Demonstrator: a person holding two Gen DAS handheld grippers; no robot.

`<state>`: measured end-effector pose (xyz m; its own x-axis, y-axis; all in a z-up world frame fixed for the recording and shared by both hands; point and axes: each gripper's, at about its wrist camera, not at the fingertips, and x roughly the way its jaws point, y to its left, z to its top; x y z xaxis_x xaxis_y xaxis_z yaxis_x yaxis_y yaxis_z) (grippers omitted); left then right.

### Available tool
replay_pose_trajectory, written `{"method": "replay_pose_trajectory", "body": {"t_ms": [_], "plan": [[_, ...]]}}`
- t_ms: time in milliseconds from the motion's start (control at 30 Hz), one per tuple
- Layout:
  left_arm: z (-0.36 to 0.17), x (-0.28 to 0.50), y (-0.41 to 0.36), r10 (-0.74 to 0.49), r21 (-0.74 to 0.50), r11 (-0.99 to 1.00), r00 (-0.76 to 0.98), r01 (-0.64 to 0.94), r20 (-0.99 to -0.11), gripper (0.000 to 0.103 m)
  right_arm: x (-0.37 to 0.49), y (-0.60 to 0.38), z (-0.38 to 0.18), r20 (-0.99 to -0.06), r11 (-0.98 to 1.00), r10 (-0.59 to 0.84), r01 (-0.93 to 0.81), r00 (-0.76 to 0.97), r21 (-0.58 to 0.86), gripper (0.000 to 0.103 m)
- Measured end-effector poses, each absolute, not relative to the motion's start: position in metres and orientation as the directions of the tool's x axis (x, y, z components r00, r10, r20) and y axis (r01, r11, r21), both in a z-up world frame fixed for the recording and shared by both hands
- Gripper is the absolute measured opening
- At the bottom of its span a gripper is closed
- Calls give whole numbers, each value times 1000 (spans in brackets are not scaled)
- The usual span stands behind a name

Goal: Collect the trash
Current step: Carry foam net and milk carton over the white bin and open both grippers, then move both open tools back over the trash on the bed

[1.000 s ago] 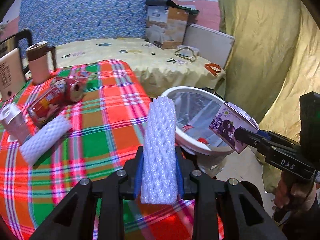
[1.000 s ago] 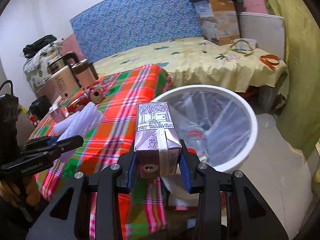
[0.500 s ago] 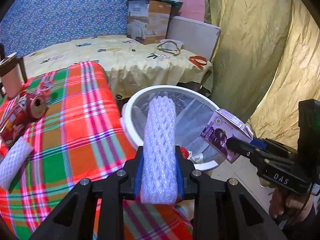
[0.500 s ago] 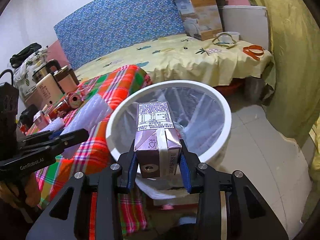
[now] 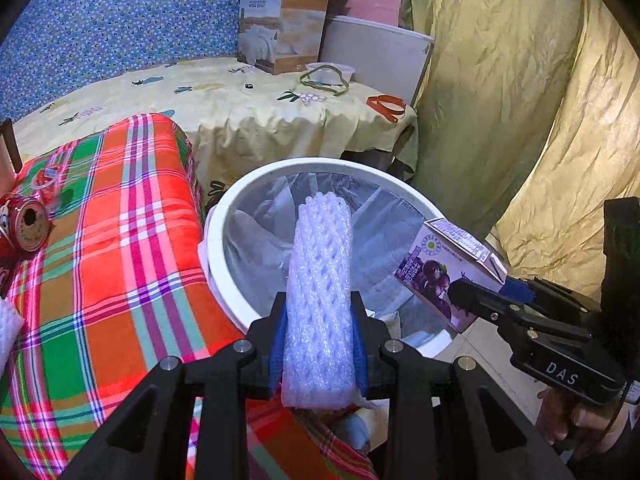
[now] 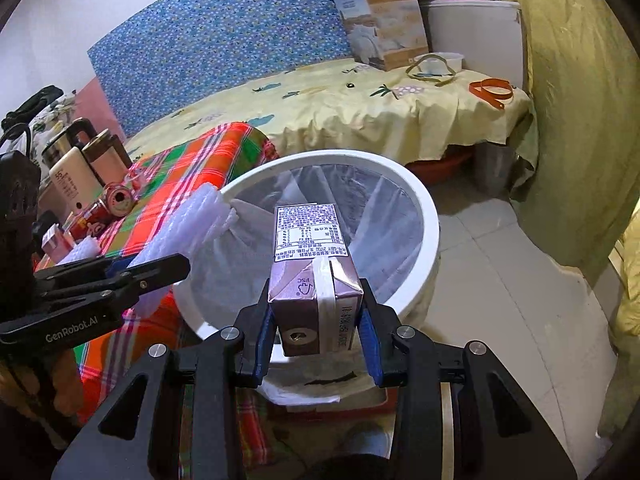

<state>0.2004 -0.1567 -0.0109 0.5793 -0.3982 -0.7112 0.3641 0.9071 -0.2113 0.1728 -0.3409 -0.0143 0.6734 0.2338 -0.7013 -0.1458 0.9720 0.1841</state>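
Note:
My left gripper (image 5: 318, 344) is shut on a white foam net sleeve (image 5: 320, 280) and holds it over the near rim of the white trash bin (image 5: 248, 184), which has a clear liner. My right gripper (image 6: 316, 320) is shut on a purple juice carton (image 6: 310, 256) and holds it over the bin (image 6: 424, 208) near its front edge. The right gripper with the carton (image 5: 448, 268) shows at the right of the left wrist view. The left gripper with the sleeve (image 6: 188, 232) shows at the left of the right wrist view.
A plaid-covered table (image 5: 112, 248) stands left of the bin with a red can (image 5: 24, 228) and another foam sleeve (image 5: 6, 328). A yellow-covered bed (image 5: 240, 100) with a cardboard box (image 5: 284, 24) lies behind. A yellow curtain (image 5: 520, 100) hangs at the right.
Both grippers have moved toward and over the bin with their items still held. The bin now looks larger and more central in both views.

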Motion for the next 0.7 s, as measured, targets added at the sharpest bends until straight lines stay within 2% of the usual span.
{"method": "replay_pose_trajectory", "body": {"t_ms": [200, 267, 367, 467, 700], "plan": [[-15, 209, -163, -405, -219, 904, 567, 368, -717, 31, 179, -341, -13, -713, 976, 216, -138, 667, 166, 40], [-14, 211, -164, -407, -223, 903, 568, 366, -715, 42, 180, -342, -12, -713, 977, 212, -138, 668, 162, 40], [-11, 210, -162, -425, -239, 897, 576, 372, -698, 53, 180, -340, -11, -713, 979, 203, -141, 671, 147, 41], [-8, 208, -160, -425, -238, 898, 587, 371, -689, 55, 177, -340, -9, -703, 982, 190, -136, 686, 133, 49], [-2, 198, -149, -420, -238, 902, 604, 361, -677, 55, 173, -339, -3, -690, 981, 196, -135, 697, 142, 50]]}}
